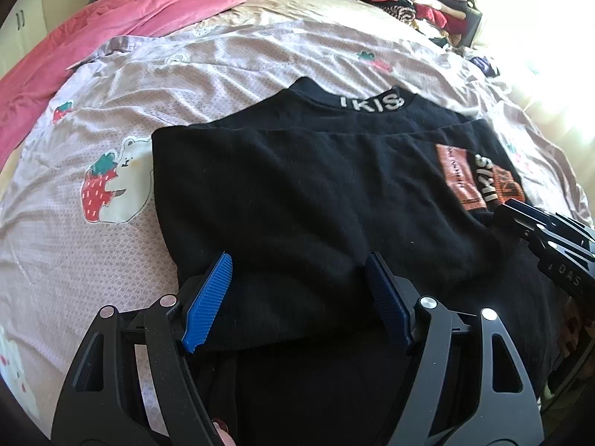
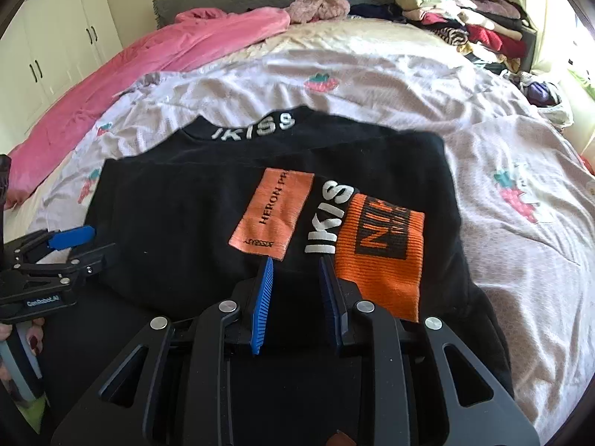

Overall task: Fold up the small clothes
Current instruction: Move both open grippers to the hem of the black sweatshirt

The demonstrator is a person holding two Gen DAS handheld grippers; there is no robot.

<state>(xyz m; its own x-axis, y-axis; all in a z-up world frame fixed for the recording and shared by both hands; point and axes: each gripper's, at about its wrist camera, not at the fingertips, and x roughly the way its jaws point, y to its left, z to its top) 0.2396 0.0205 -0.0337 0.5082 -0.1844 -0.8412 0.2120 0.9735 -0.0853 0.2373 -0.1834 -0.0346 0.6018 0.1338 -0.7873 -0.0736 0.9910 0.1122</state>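
My left gripper (image 1: 299,260) and right gripper (image 2: 297,264) both apart, empty, over black top (image 2: 178,223) on bed (image 2: 502,260).

1. Black top (image 2: 178,223): matt, soft knit cloth; ribbed orange cuff (image 2: 375,260) at 3 o'clock of the woven patch (image 2: 271,215).
2. Bed sheet (image 1: 230,74): thin, wrinkled cloth.
3. Fingers (image 1: 208,304): ridged blue plastic pads on matt black arms with shiny metal pins.
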